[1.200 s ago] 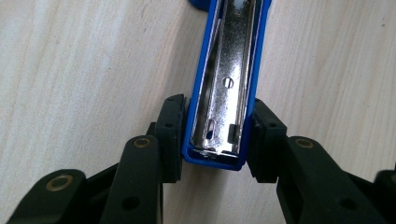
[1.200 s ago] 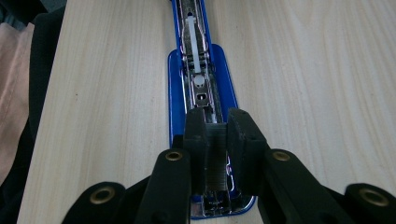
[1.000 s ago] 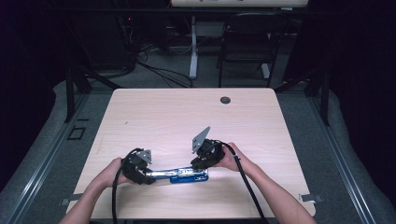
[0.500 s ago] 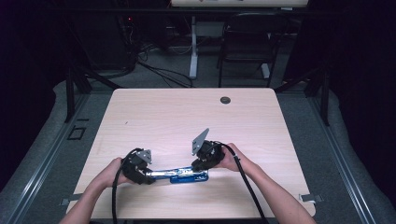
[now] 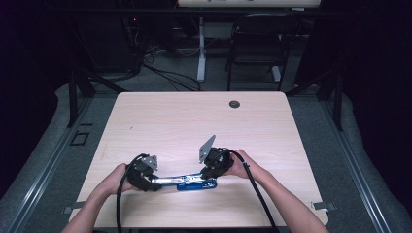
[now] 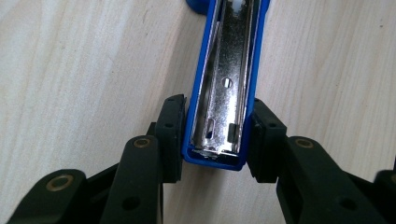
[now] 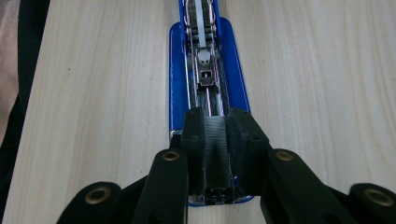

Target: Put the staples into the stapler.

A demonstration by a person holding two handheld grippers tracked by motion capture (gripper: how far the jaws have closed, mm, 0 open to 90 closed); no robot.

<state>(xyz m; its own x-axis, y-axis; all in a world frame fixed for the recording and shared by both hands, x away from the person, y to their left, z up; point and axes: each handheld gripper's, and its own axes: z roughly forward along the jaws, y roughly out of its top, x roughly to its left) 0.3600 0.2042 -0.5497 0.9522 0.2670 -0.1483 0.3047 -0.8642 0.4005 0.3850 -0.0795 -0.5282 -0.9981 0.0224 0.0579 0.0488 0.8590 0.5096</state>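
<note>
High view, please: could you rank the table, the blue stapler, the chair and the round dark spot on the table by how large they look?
1. Table
2. Chair, though it stands farther away
3. Stapler
4. Round dark spot

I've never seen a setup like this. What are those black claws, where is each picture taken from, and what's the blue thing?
No robot here: a person holds a hand-operated claw in each hand at a wooden table. The high view looks down from above; there the left gripper and right gripper sit at either end of a blue stapler opened out flat. The other two pictures come from cameras riding on the claws. In the left gripper view, the two black jaws clamp the sides of the stapler's blue top arm. In the right gripper view, the jaws pinch the metal staple track above the blue base. A small dark disc lies at the far edge.
</note>
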